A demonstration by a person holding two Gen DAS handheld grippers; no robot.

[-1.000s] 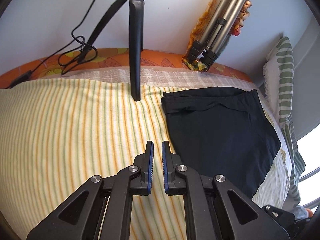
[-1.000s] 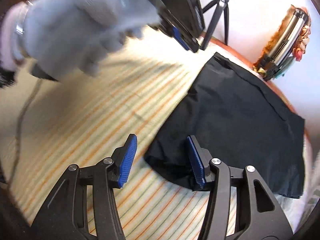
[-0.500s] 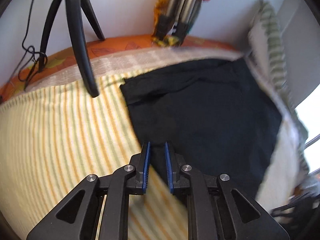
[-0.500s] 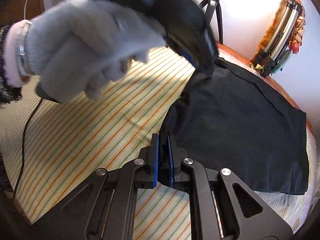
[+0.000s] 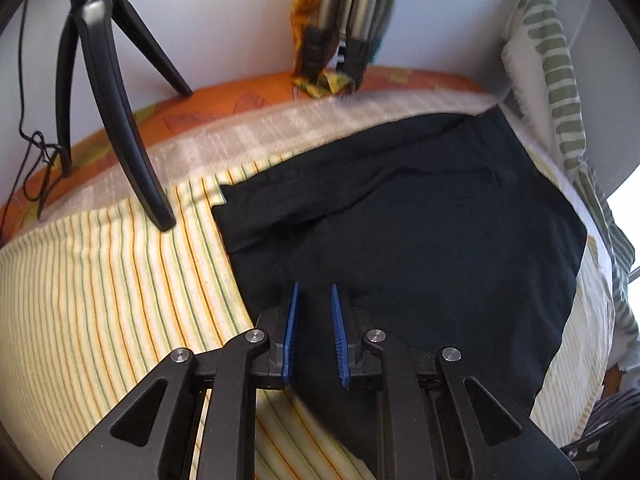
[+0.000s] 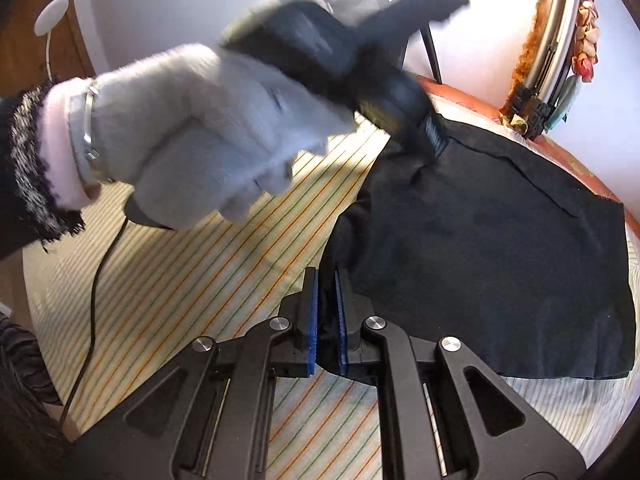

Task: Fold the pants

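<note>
Black pants (image 5: 420, 220) lie flat, length toward the pillow (image 5: 548, 64).

black pants (image 5: 420, 216); bed sheet (image 5: 100, 300) cream with orange/green stripes; blue finger pads (image 5: 290, 332); grey glove (image 6: 192, 128); black tripod (image 5: 116, 92).

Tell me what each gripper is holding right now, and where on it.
The right gripper pinches the black pants at their near left edge. The left gripper sits over the pants' left edge, pads apart, gripping nothing.
</note>
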